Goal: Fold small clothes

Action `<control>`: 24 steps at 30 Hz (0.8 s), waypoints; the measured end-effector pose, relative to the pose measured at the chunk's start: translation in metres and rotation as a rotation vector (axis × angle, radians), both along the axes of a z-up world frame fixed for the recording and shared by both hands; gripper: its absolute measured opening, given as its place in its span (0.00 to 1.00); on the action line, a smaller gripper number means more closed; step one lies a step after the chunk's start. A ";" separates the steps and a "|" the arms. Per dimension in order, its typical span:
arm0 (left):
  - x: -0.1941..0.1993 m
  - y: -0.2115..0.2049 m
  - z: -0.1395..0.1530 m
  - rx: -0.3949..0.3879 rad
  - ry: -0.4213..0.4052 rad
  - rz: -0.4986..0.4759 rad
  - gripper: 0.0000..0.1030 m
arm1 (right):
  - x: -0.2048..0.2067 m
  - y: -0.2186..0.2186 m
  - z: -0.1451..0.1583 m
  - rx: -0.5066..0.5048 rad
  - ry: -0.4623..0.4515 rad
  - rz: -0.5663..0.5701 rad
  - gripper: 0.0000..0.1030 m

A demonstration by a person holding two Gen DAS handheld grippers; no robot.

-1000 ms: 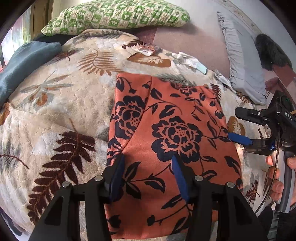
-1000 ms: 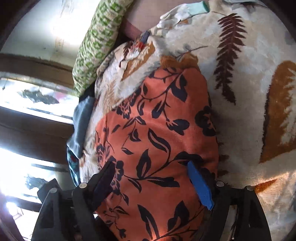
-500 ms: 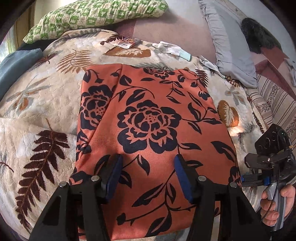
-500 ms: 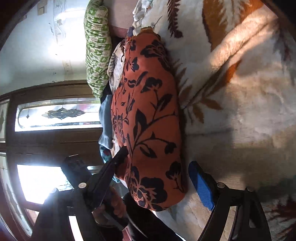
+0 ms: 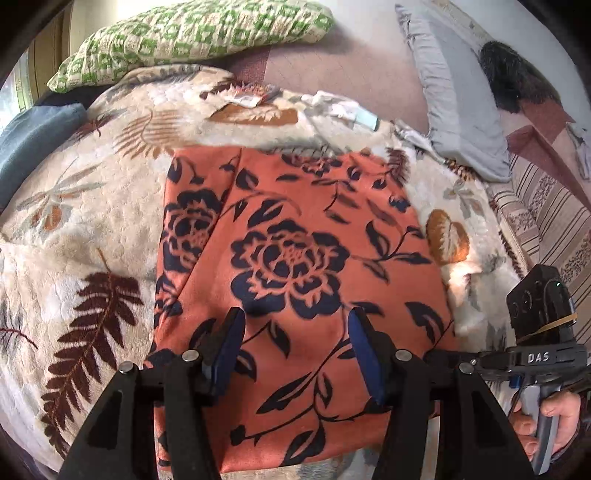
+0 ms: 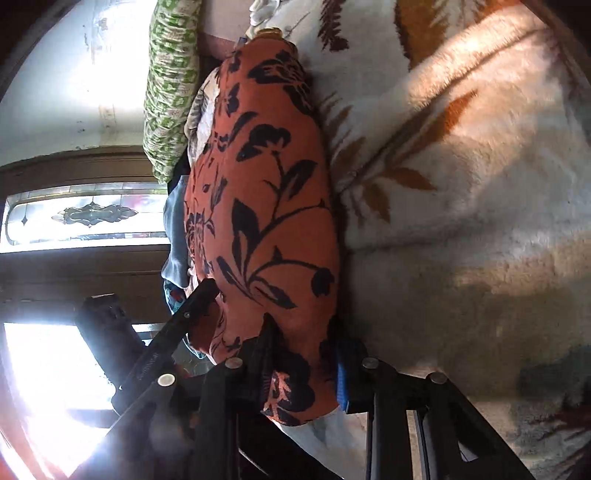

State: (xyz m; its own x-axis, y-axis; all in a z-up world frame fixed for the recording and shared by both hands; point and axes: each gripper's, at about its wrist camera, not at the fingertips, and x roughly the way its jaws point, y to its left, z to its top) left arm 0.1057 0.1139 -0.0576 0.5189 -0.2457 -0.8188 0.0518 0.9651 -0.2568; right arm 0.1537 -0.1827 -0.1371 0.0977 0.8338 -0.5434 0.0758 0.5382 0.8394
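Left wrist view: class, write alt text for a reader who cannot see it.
An orange cloth with a black flower print lies flat on a leaf-patterned blanket, with the open left claw over its near edge. The right claw is at the cloth's right side; a green patterned pillow lies behind.

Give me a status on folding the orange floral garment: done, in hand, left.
Done: the orange floral garment lies flat on the leaf-print blanket, one side panel already folded in along a crease. In hand: the right claw brackets its near corner, its grip unclear; the left claw hangs open above the near edge. Left: probably the end-to-end fold.
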 end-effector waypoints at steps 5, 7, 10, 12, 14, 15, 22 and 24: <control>0.023 -0.002 -0.004 0.082 -0.001 -0.012 0.61 | 0.010 -0.015 0.037 0.027 -0.065 -0.025 0.79; 0.033 0.004 -0.027 0.080 0.063 0.002 0.61 | 0.020 -0.026 0.059 0.047 -0.146 -0.065 0.79; 0.031 0.006 -0.030 0.072 0.048 0.002 0.61 | 0.049 -0.025 0.064 0.045 -0.175 -0.081 0.80; 0.032 0.008 -0.031 0.056 0.055 0.010 0.62 | 0.072 -0.017 0.044 0.042 -0.122 -0.067 0.80; 0.034 0.011 -0.032 0.039 0.063 0.014 0.62 | 0.086 -0.002 0.018 0.102 -0.044 -0.011 0.79; 0.034 0.012 -0.033 0.037 0.062 0.012 0.62 | 0.086 0.007 0.011 0.110 -0.031 0.020 0.73; 0.033 0.008 -0.033 0.057 0.043 -0.003 0.63 | 0.076 0.008 0.005 -0.053 -0.052 0.027 0.31; 0.033 0.011 -0.033 0.039 0.047 0.000 0.63 | 0.076 0.007 0.012 -0.050 -0.064 0.031 0.38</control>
State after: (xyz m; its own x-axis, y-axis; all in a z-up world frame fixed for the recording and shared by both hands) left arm 0.1384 0.1246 -0.0909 0.4793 -0.2133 -0.8513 0.0400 0.9743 -0.2216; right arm 0.2297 -0.1759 -0.1255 0.1079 0.8089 -0.5780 0.0052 0.5809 0.8139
